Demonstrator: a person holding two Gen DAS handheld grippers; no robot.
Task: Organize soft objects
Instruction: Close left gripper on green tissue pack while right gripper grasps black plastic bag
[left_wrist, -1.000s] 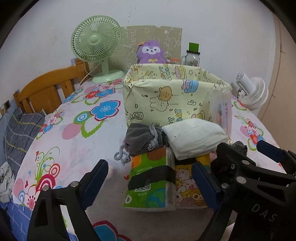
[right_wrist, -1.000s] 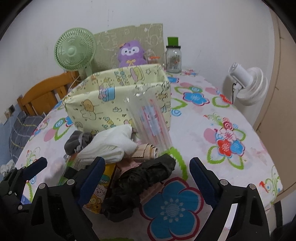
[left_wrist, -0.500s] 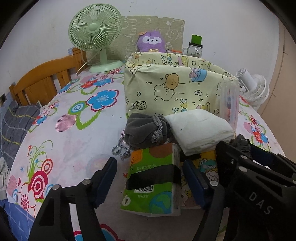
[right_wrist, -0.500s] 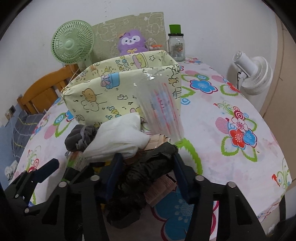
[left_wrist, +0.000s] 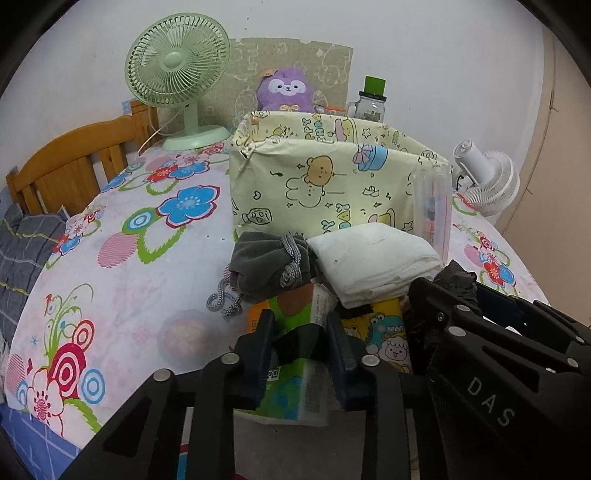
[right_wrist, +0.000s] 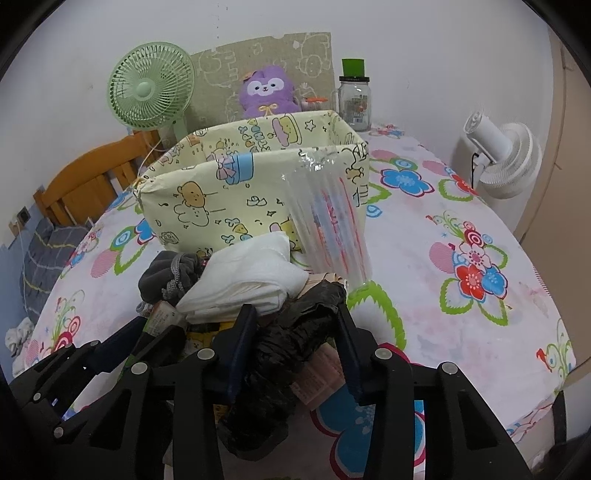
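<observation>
At lower centre, the left gripper (left_wrist: 299, 347) is closing, its jaws squeezing 1 green tissue pack (left_wrist: 291, 373). The right gripper (right_wrist: 291, 332) is closing around 1 black plastic bag (right_wrist: 280, 350). Above them lie 1 grey pouch (left_wrist: 266, 264) and 1 white folded cloth (left_wrist: 373, 262), before 1 yellow cartoon-print box (left_wrist: 332, 184). 2 fans stand behind: green fan (left_wrist: 177, 66) upper left, white fan (left_wrist: 487, 181) right.

The table (right_wrist: 424, 258), covered in floral cloth, carries a yellow fabric bin (right_wrist: 229, 195), green fan (left_wrist: 177, 70), jar (right_wrist: 354, 99) and, apparently, a plush toy (right_wrist: 267, 90).
</observation>
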